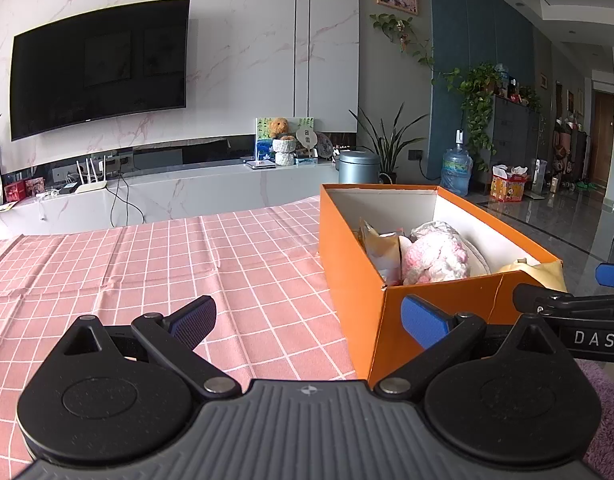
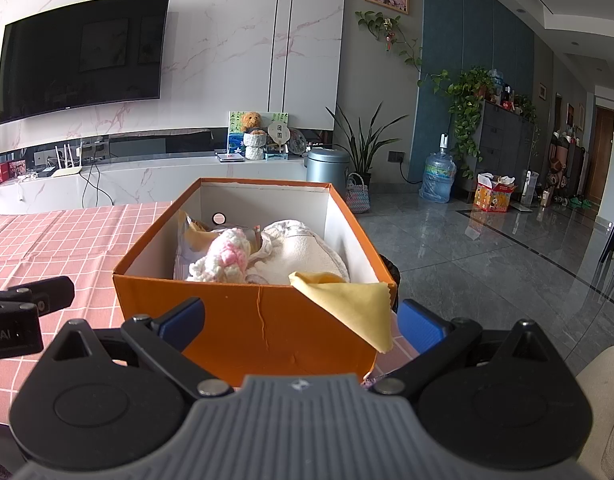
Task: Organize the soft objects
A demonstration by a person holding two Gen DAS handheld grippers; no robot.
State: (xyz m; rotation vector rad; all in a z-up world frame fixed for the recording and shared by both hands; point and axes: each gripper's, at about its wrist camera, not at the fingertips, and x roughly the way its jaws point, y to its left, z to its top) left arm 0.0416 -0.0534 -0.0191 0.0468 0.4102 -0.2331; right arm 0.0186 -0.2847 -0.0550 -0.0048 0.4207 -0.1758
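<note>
An open orange box [image 1: 355,280] [image 2: 243,312] stands on the pink checked tablecloth [image 1: 147,272]. Inside lie a pink-and-white knitted piece [image 1: 435,258] [image 2: 223,260], a cream cloth [image 2: 303,254] and a paper packet [image 1: 381,250]. A yellow cloth [image 2: 347,304] hangs over the box's near right corner. My left gripper [image 1: 307,320] is open and empty, low over the table at the box's near left corner. My right gripper [image 2: 303,320] is open and empty, just in front of the box's near wall.
The table's right edge runs beside the box, with grey tiled floor [image 2: 487,260] beyond. A TV [image 1: 99,68] and a white console [image 1: 187,188] stand behind the table. A purple fuzzy surface [image 1: 603,408] shows at the lower right.
</note>
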